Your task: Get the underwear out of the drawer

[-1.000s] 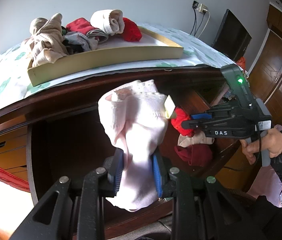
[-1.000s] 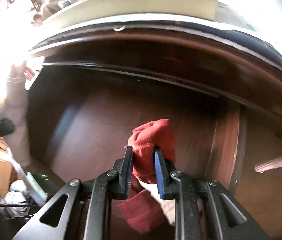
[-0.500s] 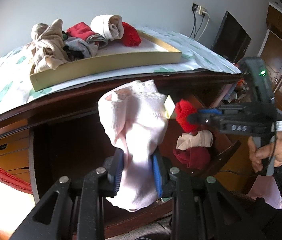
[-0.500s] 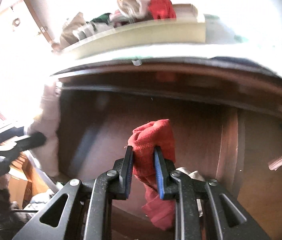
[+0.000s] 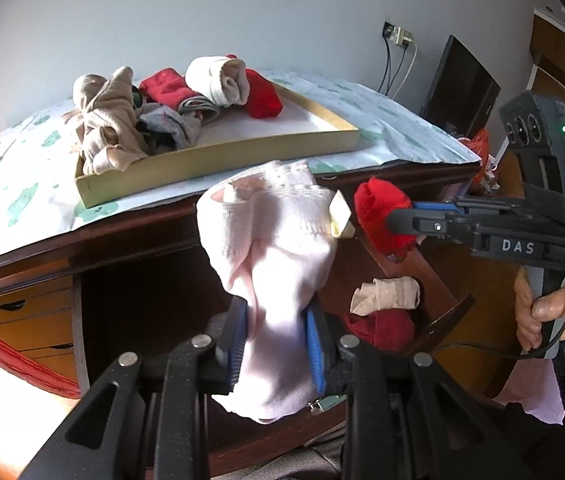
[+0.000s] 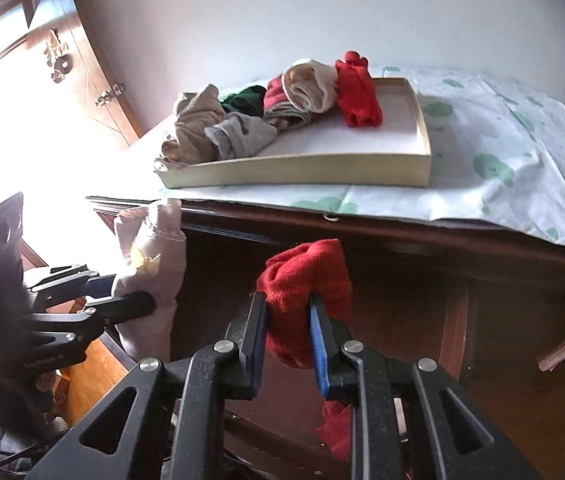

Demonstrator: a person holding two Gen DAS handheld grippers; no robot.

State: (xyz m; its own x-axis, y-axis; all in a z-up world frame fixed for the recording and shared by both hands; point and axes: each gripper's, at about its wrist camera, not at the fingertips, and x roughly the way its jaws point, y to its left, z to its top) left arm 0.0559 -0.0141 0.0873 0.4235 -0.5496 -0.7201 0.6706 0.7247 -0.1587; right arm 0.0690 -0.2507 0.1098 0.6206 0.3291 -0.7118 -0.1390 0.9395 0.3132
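Gripping pink garment (image 5: 270, 248), left gripper (image 5: 276, 338) clamped; right gripper (image 6: 288, 328) clamped on red garment (image 6: 306, 280); tray (image 5: 218, 160) above drawer (image 5: 434, 280).

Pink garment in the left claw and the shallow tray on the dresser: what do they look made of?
The pink garment looks like soft ribbed knit, probably cotton: fine rib lines, limp folds. The tray looks like matte cardboard, yellowish outside, white inside, with thin straight walls; painted wood cannot be ruled out.

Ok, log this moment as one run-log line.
left gripper: shut on pink garment | right gripper: shut on red garment | tray: holds a pile of clothes | drawer: two pieces left
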